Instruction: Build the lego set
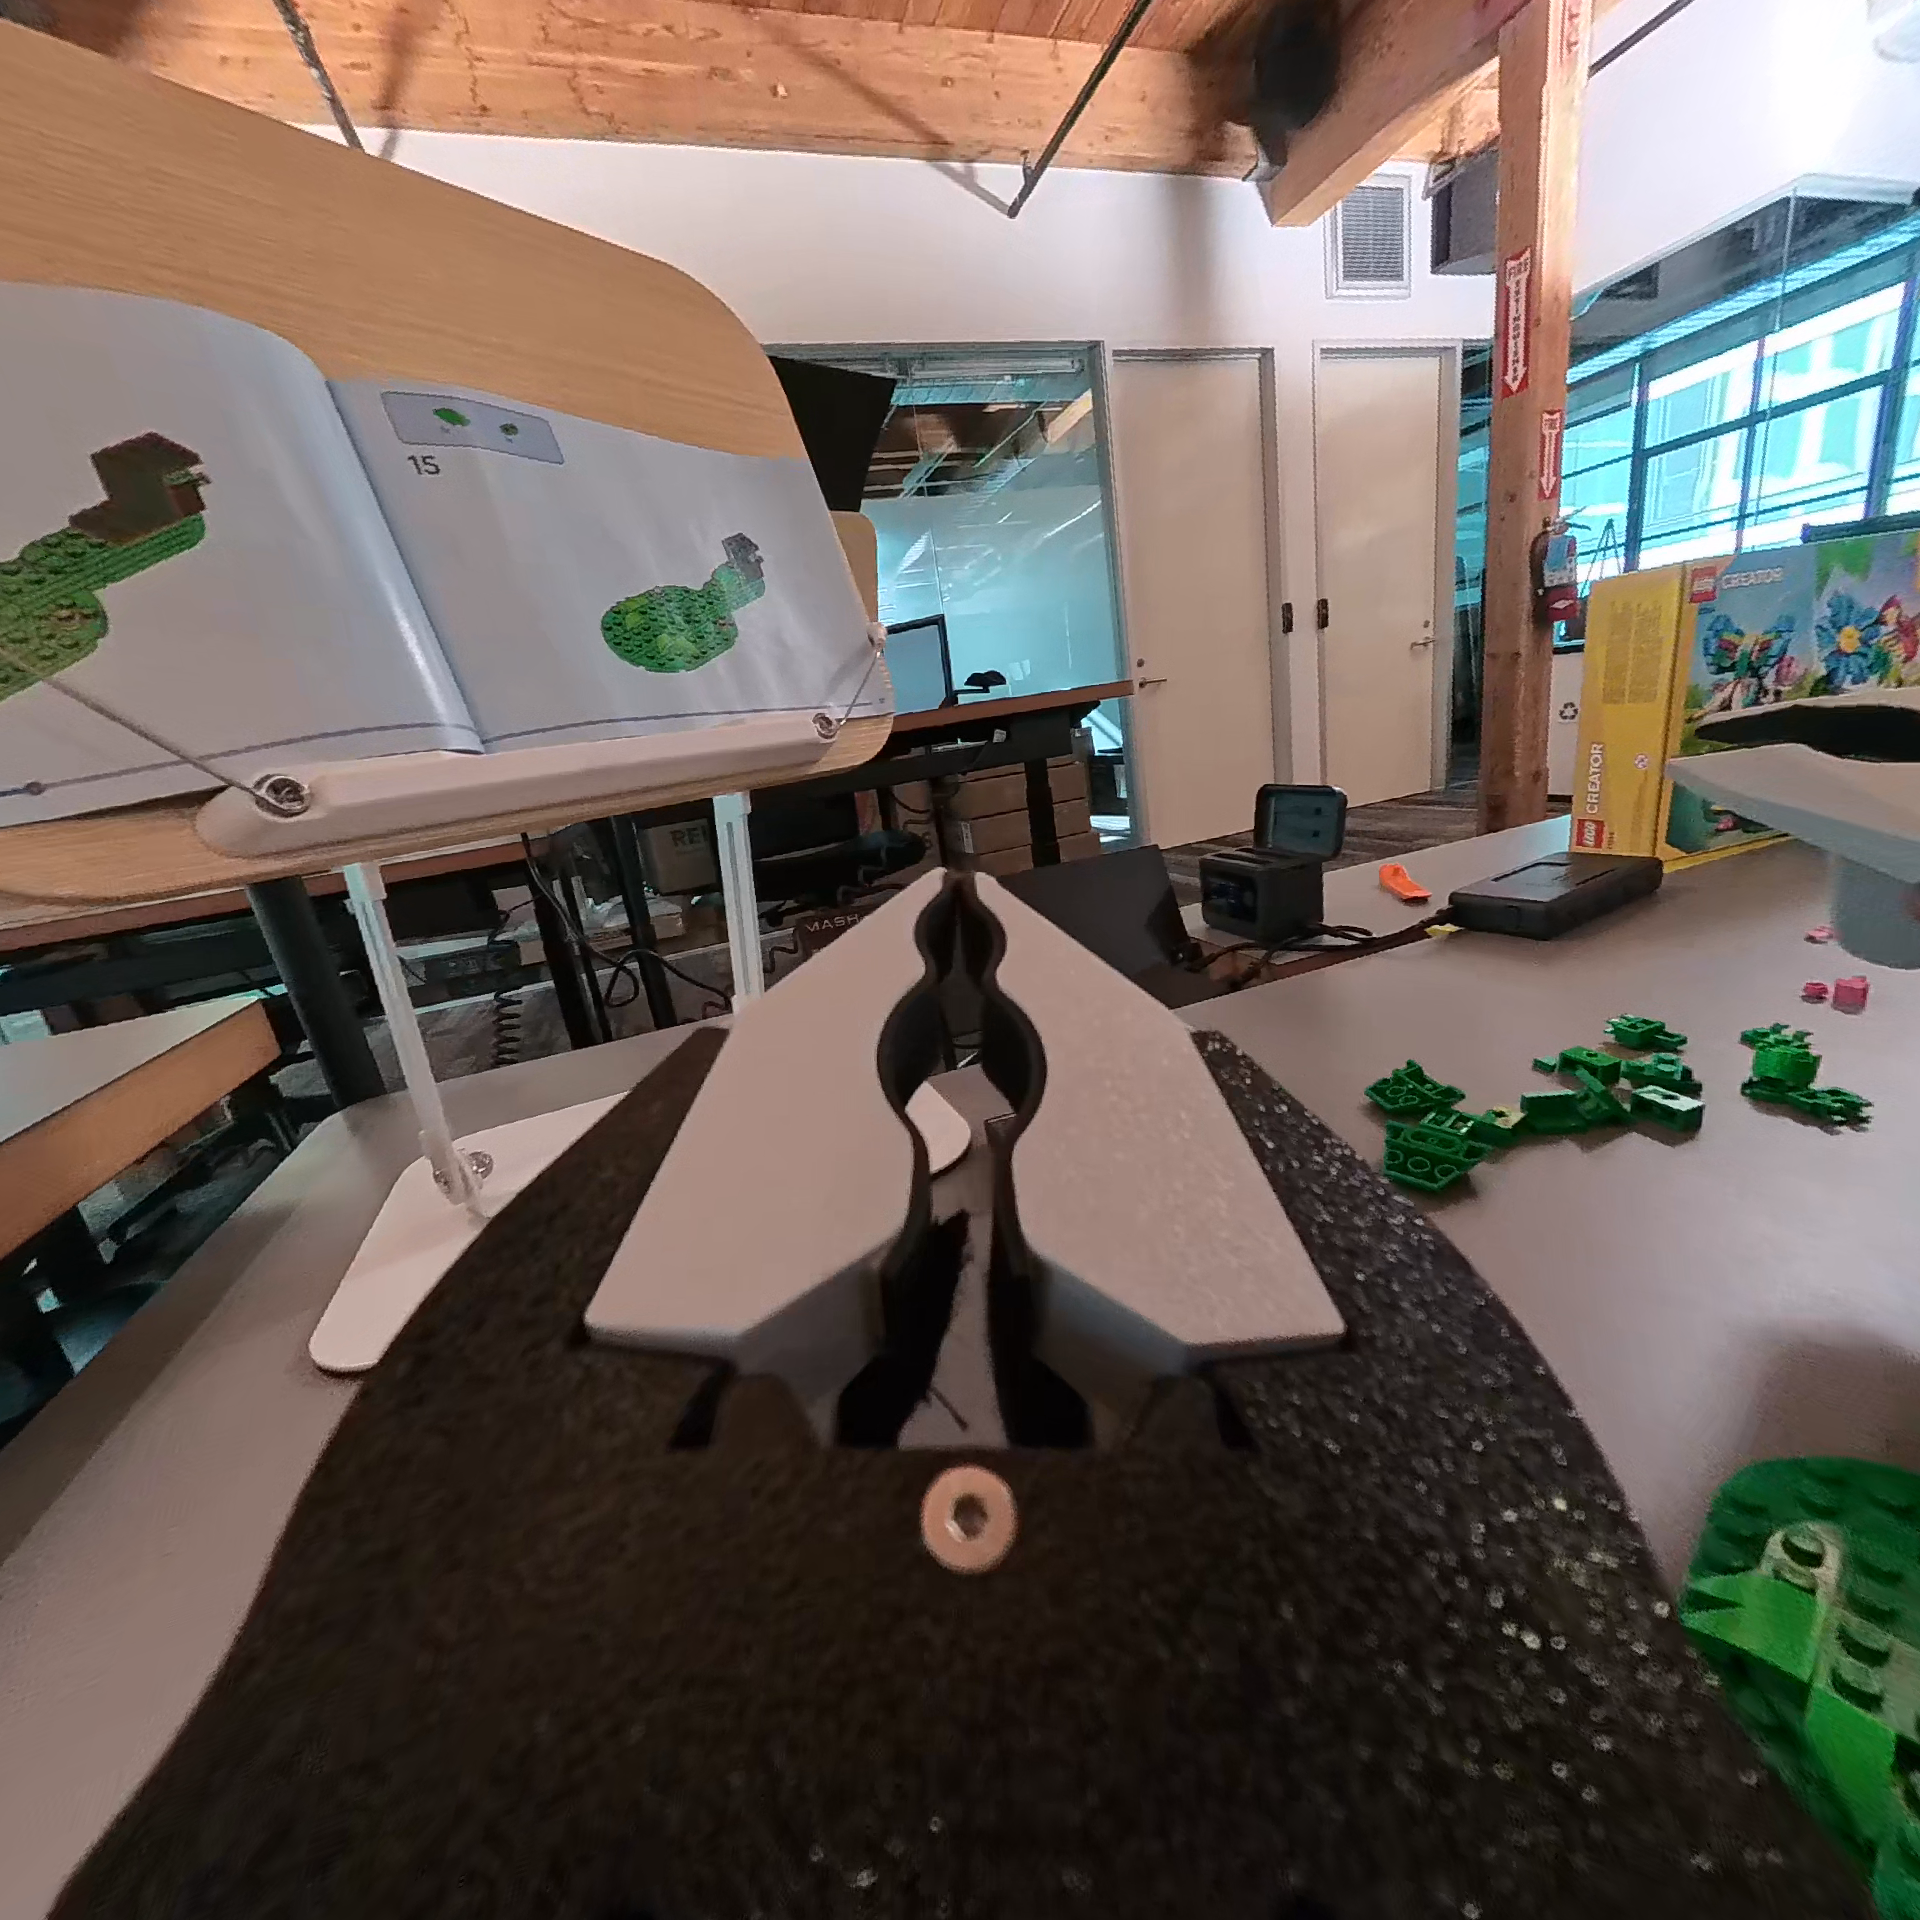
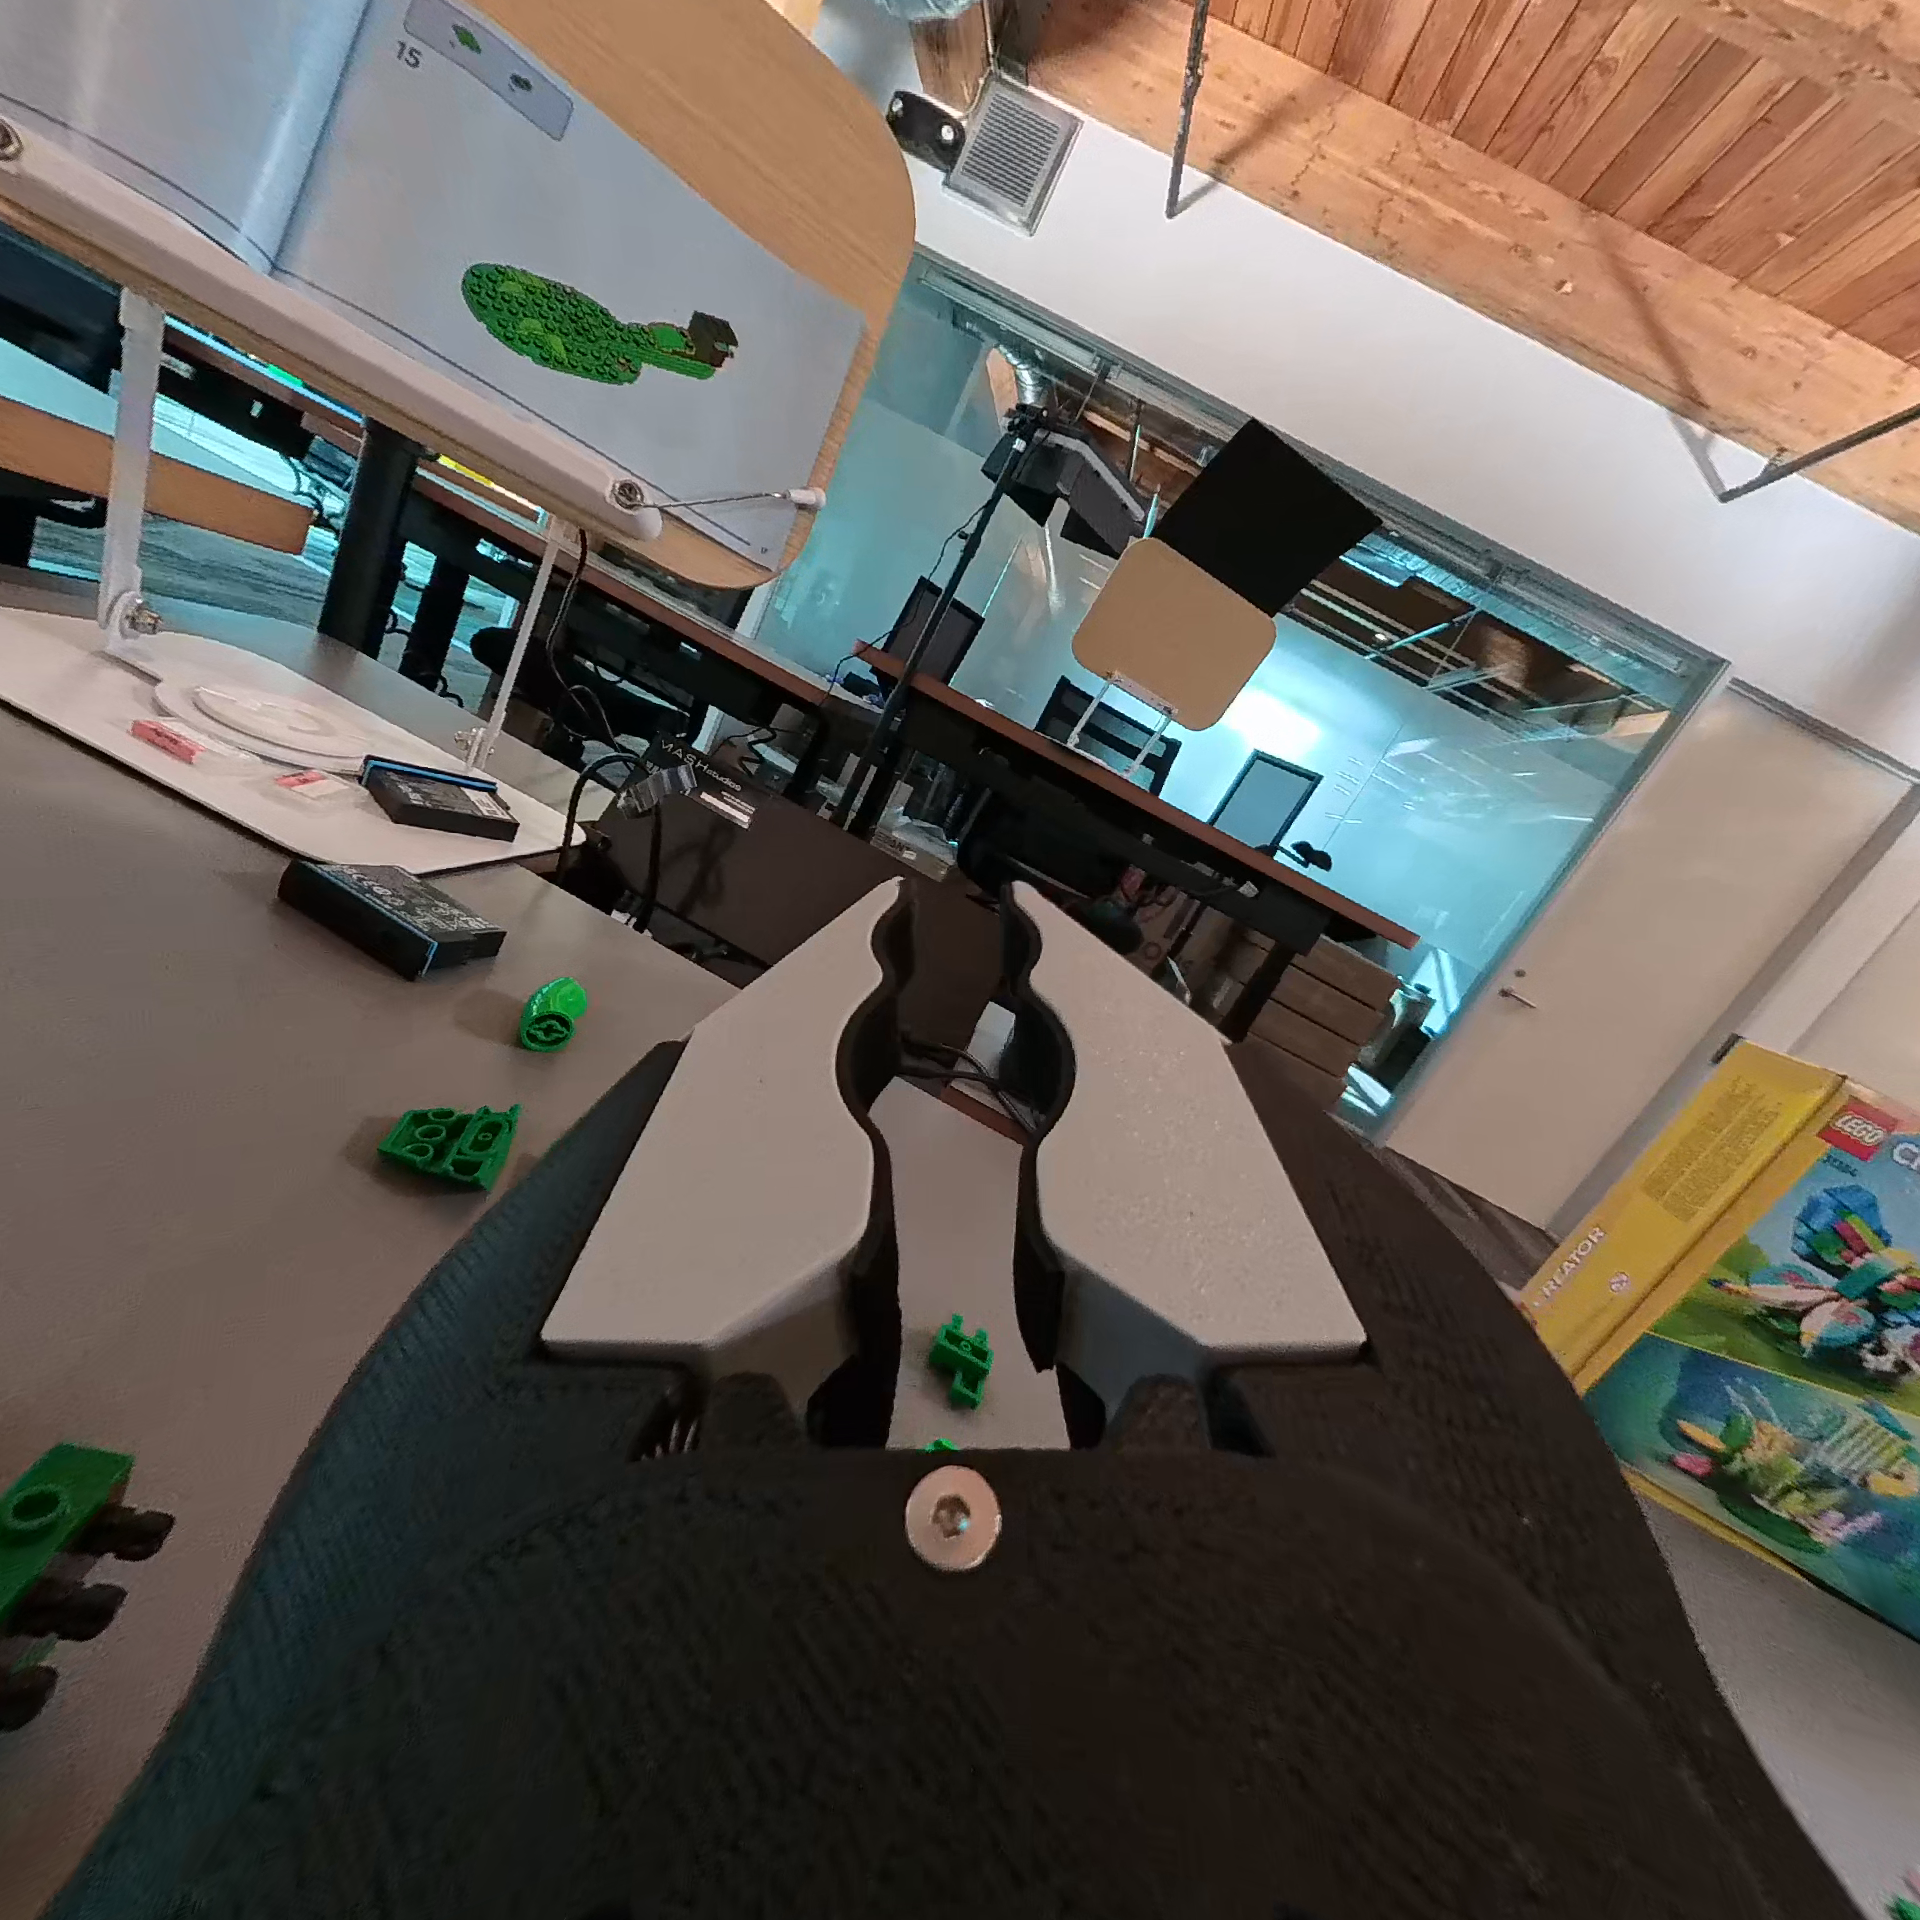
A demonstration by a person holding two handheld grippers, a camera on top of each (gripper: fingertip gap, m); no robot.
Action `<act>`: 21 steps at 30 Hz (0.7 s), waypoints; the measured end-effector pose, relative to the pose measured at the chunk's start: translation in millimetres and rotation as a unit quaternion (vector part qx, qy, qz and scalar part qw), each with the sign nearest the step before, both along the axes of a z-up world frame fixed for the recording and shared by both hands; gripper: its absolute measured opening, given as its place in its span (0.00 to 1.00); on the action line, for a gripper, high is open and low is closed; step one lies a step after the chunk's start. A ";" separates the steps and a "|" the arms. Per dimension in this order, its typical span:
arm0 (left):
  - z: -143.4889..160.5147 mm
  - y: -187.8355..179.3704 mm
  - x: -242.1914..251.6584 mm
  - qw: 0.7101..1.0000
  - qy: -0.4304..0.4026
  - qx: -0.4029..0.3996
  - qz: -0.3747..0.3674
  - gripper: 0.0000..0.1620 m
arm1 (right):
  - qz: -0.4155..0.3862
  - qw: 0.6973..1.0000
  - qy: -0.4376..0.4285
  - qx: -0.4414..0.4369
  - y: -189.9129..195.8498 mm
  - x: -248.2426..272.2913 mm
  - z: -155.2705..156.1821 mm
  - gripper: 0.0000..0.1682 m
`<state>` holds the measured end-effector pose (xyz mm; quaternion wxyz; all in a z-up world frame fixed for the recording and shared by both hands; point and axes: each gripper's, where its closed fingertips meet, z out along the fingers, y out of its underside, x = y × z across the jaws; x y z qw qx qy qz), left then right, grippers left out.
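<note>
My left gripper (image 1: 961,881) is shut and empty, raised above the grey table and pointing at the stand. The open instruction booklet (image 1: 582,582) rests on a wooden stand. A pile of loose green bricks (image 1: 1538,1107) lies to its right. The green plate build (image 1: 1818,1662) sits at the lower right edge. My right gripper (image 2: 956,894) is slightly open and empty, above the table. A small green piece (image 2: 961,1361) lies on the table below its fingers. A green slope brick (image 2: 449,1143) and a round green piece (image 2: 551,1013) lie to its left. A green and brown part (image 2: 52,1538) shows at the left edge.
The yellow set box (image 1: 1704,707) stands at the back right, also in the right wrist view (image 2: 1725,1320). A black power bank (image 1: 1553,891), a black case (image 1: 1273,862) and an orange tool (image 1: 1403,881) lie behind. Black batteries (image 2: 390,930) lie near the stand's white base (image 1: 416,1257). Pink pieces (image 1: 1839,989) lie far right. The grippers' ends are close to 25 cm from one another. To reach the small green piece (image 2: 961,1361) in a straight line is about 12 cm for my right fingers, about 30 cm for my left. My left tips are roughly 15 cm from the green plate build (image 1: 1818,1662).
</note>
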<state>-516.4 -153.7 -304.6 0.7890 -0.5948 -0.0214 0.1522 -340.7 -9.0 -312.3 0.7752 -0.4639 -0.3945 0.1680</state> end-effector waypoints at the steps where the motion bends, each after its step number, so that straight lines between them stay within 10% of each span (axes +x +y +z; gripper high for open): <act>1: 0.1 0.4 0.8 1.000 0.001 0.000 -0.001 0.00 | 0.002 1.000 0.001 -0.002 -0.2 -0.4 -0.1 0.08; 21: -0.4 8.1 10.3 1.000 0.008 -0.003 -0.022 0.00 | 0.009 1.000 0.001 -0.012 0.1 -0.6 -2.8 0.06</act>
